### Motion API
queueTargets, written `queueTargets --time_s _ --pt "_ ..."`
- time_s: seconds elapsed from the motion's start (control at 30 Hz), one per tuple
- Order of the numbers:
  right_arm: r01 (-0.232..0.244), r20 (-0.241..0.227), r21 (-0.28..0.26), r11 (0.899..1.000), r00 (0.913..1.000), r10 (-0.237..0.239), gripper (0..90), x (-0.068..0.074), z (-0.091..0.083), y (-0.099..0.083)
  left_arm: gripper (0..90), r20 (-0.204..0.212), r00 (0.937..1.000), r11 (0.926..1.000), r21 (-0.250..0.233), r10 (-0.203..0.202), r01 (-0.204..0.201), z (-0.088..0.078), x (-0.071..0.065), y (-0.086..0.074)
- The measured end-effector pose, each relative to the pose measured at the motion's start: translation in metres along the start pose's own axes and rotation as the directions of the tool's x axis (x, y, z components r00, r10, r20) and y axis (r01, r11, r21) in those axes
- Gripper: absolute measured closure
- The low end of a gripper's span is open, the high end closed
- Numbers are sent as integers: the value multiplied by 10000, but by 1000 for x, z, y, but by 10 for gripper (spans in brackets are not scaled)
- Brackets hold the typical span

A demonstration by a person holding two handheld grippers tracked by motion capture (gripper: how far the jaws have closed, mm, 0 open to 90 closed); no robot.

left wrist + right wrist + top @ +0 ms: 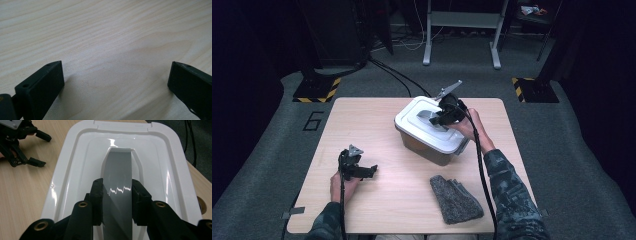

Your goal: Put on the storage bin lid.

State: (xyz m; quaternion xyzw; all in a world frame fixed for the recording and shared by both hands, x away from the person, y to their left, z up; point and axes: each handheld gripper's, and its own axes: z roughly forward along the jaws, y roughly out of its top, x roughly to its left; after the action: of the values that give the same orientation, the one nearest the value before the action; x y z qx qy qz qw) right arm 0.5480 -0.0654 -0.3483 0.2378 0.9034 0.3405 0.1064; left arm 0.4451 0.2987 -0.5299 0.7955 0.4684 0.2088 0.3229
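- The white plastic lid [120, 157] runs off the bottom edge of the right gripper view, where the right gripper [117, 200] covers its near end; the lid's far rim sits at the top of that frame.
- In the high view, the grey translucent plastic tub [432, 147] under that lid sits just right of the frame's centre, and what is inside it is too dim to make out through its wall.
- In the left gripper view both black jaws are cut off by the bottom edge, and behind them lies the pale wood-grain table [105, 37].
- The person's forearms are cut by the bottom edge of the high view, and the room beyond the table is dark.
- Counted in the high view: 1 lidded tub, 1 dark grey knitted cloth [456, 199] at lower right of centre, 2 grippers, 1 table.
- The right gripper's 2 jaws are drawn in on the flat grey handle [117, 185] that runs down the middle of the lid; 1 pad presses on each side of it.
- The left gripper [357, 167], at lower left of the high view, has its jaws wide apart with nothing between them, just above the bare table.
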Motion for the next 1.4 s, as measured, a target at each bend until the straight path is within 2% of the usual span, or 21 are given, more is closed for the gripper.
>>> queueTargets --time_s 0.43,0.5,0.53,0.57,0.7,0.77,0.83,0.97,1.03,1.1,1.2,1.3,1.4 --pt "152 -187 302 9994 9997 -146 670 -5 19 -4 2 29 10000 10000 8 -54 54 0 0 0" --pt "125 -251 336 9994 9996 -116 669 -5 19 -4 2 29 10000 10000 9 -54 54 0 0 0" --pt "-50 -269 257 9997 9996 57 669 -5 19 -4 2 15 10000 10000 9 -51 51 0 0 0" --pt "118 -275 302 9995 9996 -109 669 -5 19 -5 2 28 10000 10000 12 -54 53 0 0 0" --pt "121 -255 215 9997 9996 -116 664 -6 19 -6 2 2 10000 10000 -18 -30 30 0 0 0" --pt "72 -289 140 9999 9996 -68 607 -6 19 -6 2 13 10000 10000 -17 -38 39 0 0 0" --pt "-223 -310 139 9997 9993 228 517 -4 18 -5 2 0 10000 10000 -18 -34 34 0 0 0" --pt "-129 26 -219 9997 9999 130 331 -4 9 -5 2 2 10000 10000 -17 -30 30 0 0 0" --pt "-258 176 -269 9993 9995 263 276 -4 4 -5 2 10 10000 10000 -17 -39 39 0 0 0" --pt "-368 369 -434 9984 9986 385 228 -6 -4 -6 2 -10 9998 9997 -157 -211 211 1 -1 0" --pt "-609 578 -623 9962 9962 645 181 -8 -13 -9 2 -6 9998 9997 -143 -193 193 1 -1 0" --pt "-797 759 -783 9937 9934 856 164 -9 -23 -12 2 -18 9998 9997 -141 -185 185 1 -1 0" --pt "-754 950 -947 9926 9919 844 148 -12 -32 -17 2 -9 9998 9997 -144 -192 192 1 -1 0"
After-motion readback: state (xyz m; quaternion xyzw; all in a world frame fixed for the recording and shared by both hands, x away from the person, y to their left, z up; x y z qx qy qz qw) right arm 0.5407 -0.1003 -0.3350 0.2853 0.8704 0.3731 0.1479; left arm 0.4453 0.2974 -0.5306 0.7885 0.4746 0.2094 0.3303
